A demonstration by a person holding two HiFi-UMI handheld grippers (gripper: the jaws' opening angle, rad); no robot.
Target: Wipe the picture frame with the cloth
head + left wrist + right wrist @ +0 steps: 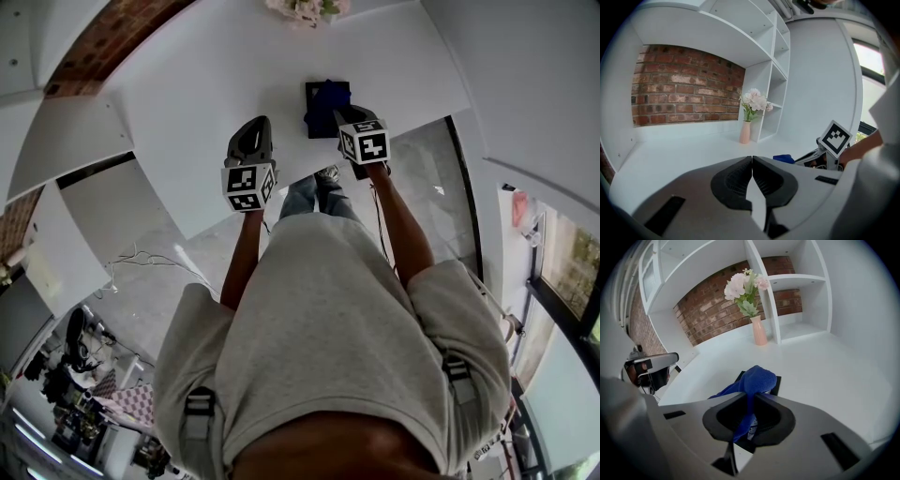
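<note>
A blue cloth bunches up in front of my right gripper, whose jaws are shut on a fold of it. Under the cloth lies the dark picture frame, flat on the white counter, mostly covered. From the head view the cloth sits on the frame just ahead of the right gripper. My left gripper hovers over the counter to the left of the frame, jaws shut with nothing between them. The blue cloth shows to its right.
A pink vase of pale flowers stands at the back by white cubby shelves. A brick wall backs the white counter. The counter's front edge runs just below both grippers.
</note>
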